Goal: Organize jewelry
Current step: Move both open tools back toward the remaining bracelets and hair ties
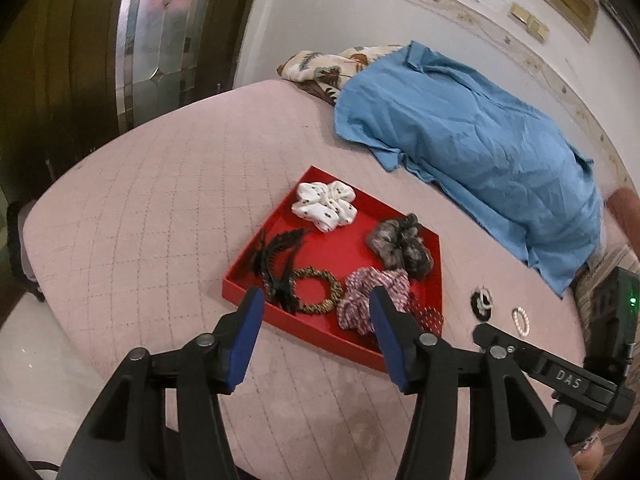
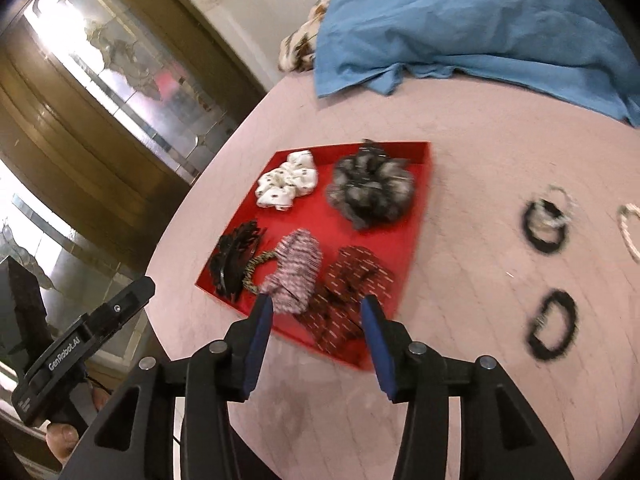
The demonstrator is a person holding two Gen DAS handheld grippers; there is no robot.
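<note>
A red tray (image 1: 344, 248) (image 2: 416, 216) on the pink quilted bed holds a white scrunchie (image 1: 325, 205) (image 2: 288, 180), a grey-brown scrunchie (image 1: 402, 246) (image 2: 370, 192), a pink striped scrunchie (image 1: 372, 296) (image 2: 296, 272), a dark red patterned scrunchie (image 2: 348, 300), a black claw clip (image 1: 276, 264) (image 2: 234, 258) and a gold-black band (image 1: 316, 290). Right of the tray lie black bands (image 2: 546, 224) (image 2: 554, 326) (image 1: 482, 302) and a pearl bracelet (image 1: 521, 320) (image 2: 630, 232). My left gripper (image 1: 316, 304) is open and empty at the tray's near edge. My right gripper (image 2: 316, 312) is open and empty above the tray's near edge.
A blue shirt (image 1: 472, 140) (image 2: 460, 20) covers the far right of the bed (image 1: 160, 200), over a leaf-print cloth (image 1: 320, 64). A dark wooden door with stained glass (image 1: 156, 32) stands beyond the bed's left edge. The other gripper's body shows at each view's side (image 1: 568, 376) (image 2: 80, 344).
</note>
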